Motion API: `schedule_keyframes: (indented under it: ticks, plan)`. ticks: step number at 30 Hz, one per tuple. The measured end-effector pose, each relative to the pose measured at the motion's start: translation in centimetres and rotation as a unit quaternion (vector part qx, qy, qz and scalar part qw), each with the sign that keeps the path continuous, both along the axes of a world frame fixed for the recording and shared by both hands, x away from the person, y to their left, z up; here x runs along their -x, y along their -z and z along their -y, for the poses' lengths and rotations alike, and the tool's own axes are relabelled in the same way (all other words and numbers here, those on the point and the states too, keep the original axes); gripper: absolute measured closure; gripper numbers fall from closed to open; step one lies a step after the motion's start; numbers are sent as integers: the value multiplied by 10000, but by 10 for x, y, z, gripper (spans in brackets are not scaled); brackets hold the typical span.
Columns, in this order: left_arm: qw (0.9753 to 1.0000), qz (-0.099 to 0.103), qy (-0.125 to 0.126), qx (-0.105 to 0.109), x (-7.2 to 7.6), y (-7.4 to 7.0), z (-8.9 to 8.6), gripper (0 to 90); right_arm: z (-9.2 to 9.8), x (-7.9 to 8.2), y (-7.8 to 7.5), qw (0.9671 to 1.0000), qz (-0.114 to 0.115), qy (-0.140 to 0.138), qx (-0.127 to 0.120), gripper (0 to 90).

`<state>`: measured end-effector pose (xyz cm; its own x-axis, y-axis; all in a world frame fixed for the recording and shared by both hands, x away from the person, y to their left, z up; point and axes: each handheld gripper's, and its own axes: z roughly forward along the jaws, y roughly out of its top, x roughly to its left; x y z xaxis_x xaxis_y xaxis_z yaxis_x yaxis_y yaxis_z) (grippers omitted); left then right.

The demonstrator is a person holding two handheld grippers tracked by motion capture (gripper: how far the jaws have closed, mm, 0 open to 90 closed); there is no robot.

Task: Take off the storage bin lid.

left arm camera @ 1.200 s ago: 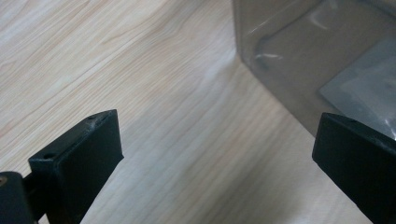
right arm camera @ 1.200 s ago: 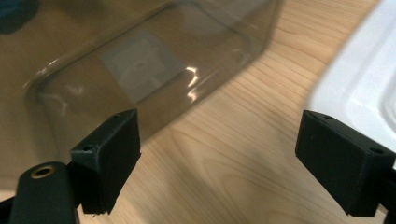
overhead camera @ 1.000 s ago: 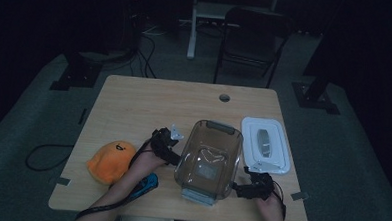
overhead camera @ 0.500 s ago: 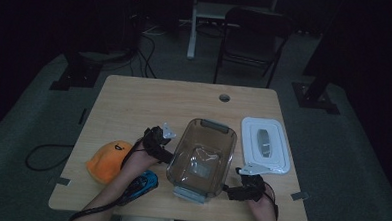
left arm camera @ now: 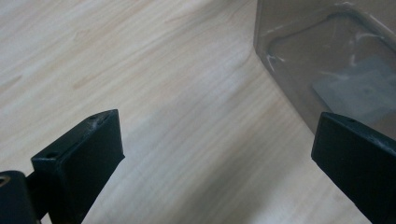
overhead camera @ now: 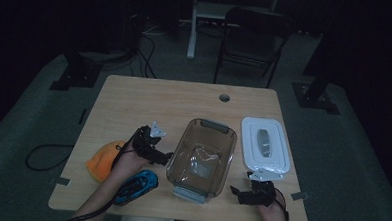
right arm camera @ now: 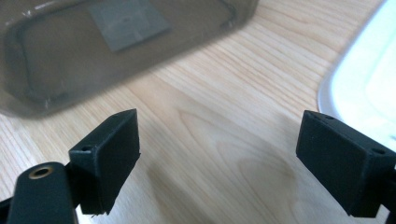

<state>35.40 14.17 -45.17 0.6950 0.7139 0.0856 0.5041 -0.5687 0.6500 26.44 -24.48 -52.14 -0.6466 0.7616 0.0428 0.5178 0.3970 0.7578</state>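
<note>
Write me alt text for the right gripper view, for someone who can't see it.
The right claw hangs wide open over bare wooden table, its two black jaws holding nothing. A clear, smoky plastic container with a grey label on its bottom sits up and to the left, and the curved edge of a white lid shows at the right.

Honestly can't read any text here. The clear container [overhead camera: 202,152] has a pale square label [overhead camera: 199,169] stuck on its base, but it's blank or too blurry to make out, even close up. The white lid [overhead camera: 265,145] just beside the container shows no brand or numbers. Nothing's printed on the tabletop [overhead camera: 149,103] either.
</note>
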Motion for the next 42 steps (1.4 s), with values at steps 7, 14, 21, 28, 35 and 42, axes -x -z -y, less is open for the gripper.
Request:
schedule_keyframes:
  ticks: [7,14,21,28,35,42]
  plan:
    - [9998,9,29,187,17,-13,-15,27,11,5,4,9999,-44,85,42,132]
    - [9996,-13,-87,266,29,-31,-38,15,17,9,6,9998,-93,127,128,132]
    - [9992,51,-292,251,37,-39,-67,14,19,8,6,9995,-84,200,249,130]
    - [9979,11,-647,80,41,-35,-95,15,18,8,6,9993,-73,229,296,128]
    - [9968,-161,-785,17,49,-23,-117,15,18,8,6,9993,-76,231,297,128]
    - [9952,-305,-924,-23,57,-13,-131,15,18,9,6,9992,-79,251,307,128]
